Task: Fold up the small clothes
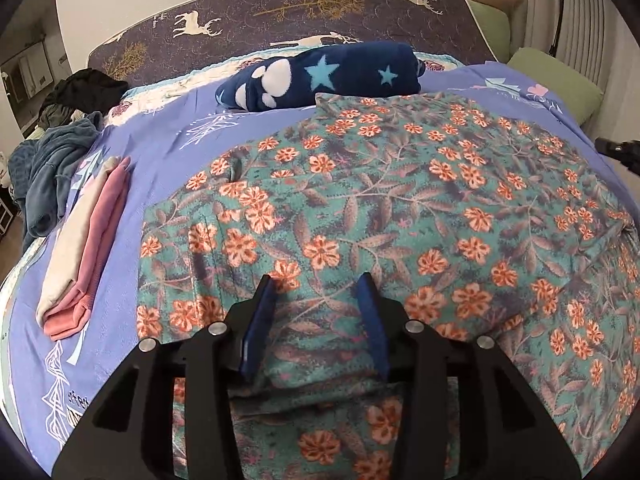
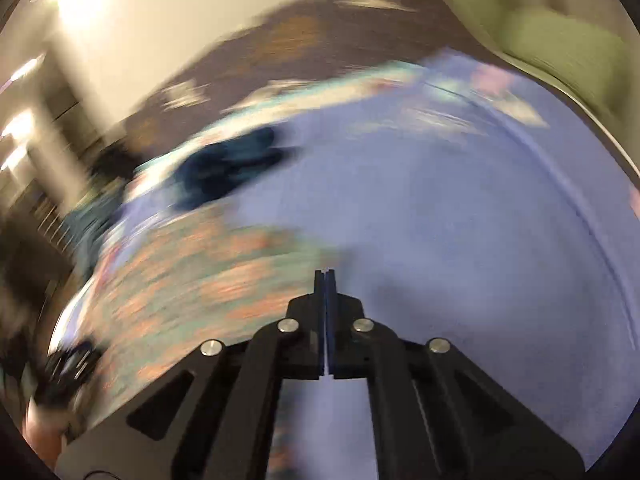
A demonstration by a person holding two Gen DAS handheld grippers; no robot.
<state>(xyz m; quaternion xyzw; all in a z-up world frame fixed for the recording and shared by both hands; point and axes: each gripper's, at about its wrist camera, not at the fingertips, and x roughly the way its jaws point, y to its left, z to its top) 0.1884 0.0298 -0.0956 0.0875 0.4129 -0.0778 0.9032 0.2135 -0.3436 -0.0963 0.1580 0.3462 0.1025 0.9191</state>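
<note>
The left gripper (image 1: 320,284) is holding its fingers (image 1: 262,312) apart over the floral garment (image 1: 380,200), which is lying spread across the centre of the bed (image 1: 168,136) (nothing pinched). The right gripper (image 2: 325,273) is keeping its fingers pressed together, empty, above bare blue sheet; that view is blurring. Folded pink clothes (image 1: 86,248) are sitting at left.

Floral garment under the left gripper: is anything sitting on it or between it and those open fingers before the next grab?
Nothing visible. The left gripper hangs open directly over the floral garment; the folded pink stack and navy star blanket lie off it.
</note>
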